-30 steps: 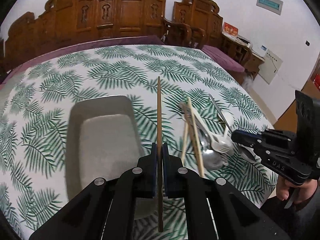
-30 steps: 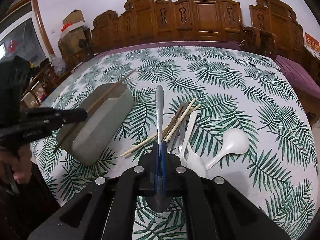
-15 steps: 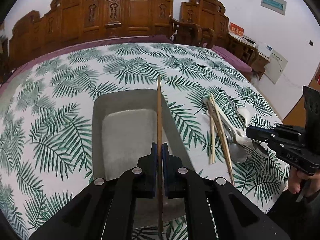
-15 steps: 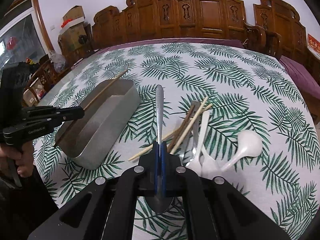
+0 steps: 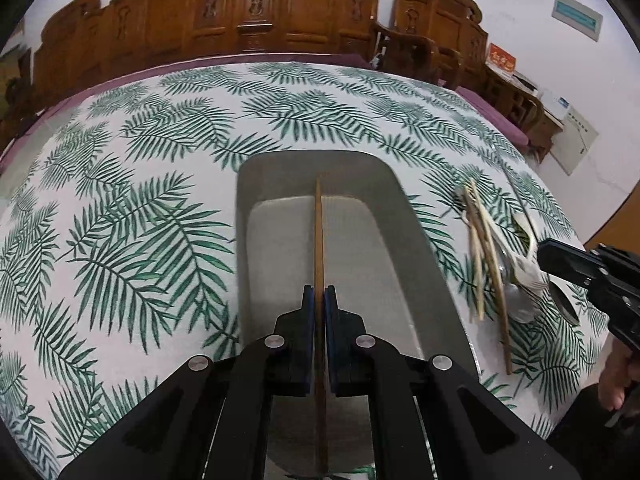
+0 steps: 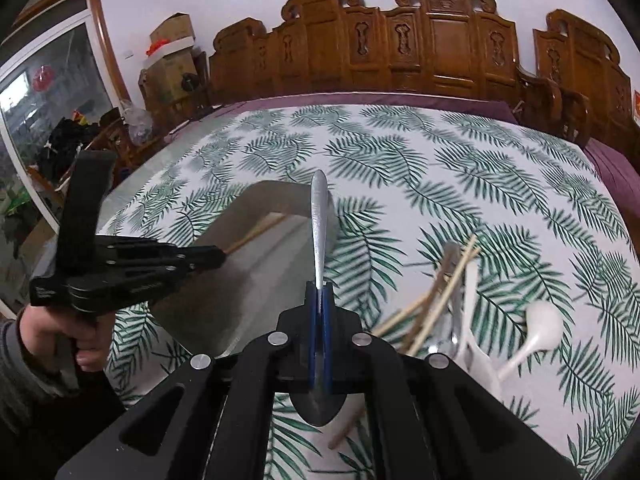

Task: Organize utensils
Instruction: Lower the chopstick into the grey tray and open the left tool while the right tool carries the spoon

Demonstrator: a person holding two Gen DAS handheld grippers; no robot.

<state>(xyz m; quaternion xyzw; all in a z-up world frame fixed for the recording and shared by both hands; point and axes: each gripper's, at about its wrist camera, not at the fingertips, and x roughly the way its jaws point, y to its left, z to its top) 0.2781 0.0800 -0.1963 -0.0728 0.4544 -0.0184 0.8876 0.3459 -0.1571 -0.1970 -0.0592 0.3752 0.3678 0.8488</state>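
**Both grippers loaded above the tray**

The left gripper (image 5: 319,292) points steeply down over the grey tray (image 5: 416,240), which fills the centre of the left wrist view. Its blue pads are clamped on a brown chopstick (image 5: 318,236) that runs straight up the frame, its far tip near the tray's far wall. In the right wrist view the same gripper (image 6: 218,256) enters from the left edge, gripped by a hand (image 6: 48,332) in a grey sleeve at lower left, with the chopstick (image 6: 256,232) slanting out over the tray's hollow.

The right gripper (image 6: 319,288) also tilts downward. Its pads are pressed together on a metal spoon (image 6: 319,216); the handle points up the frame and its tip overlaps the tray's (image 6: 208,236) right rim, while the bowl hangs below the pads at lower centre. In the left wrist view this gripper (image 5: 560,256) shows at the right edge, a hand (image 5: 614,376) below it.

The rest of the utensils lie in a loose pile (image 5: 496,264) on the leaf-print tablecloth (image 5: 160,200), right of the tray and apart from it. In the right wrist view the pile sits at lower right: pale chopsticks (image 6: 448,288) crossed over metal cutlery, and a white spoon (image 6: 538,330) just beside them. The pile is blurred, so single pieces are hard to separate. Carved wooden chairs (image 6: 440,40) line the wall behind the table; boxes (image 6: 172,52) stand at upper left.
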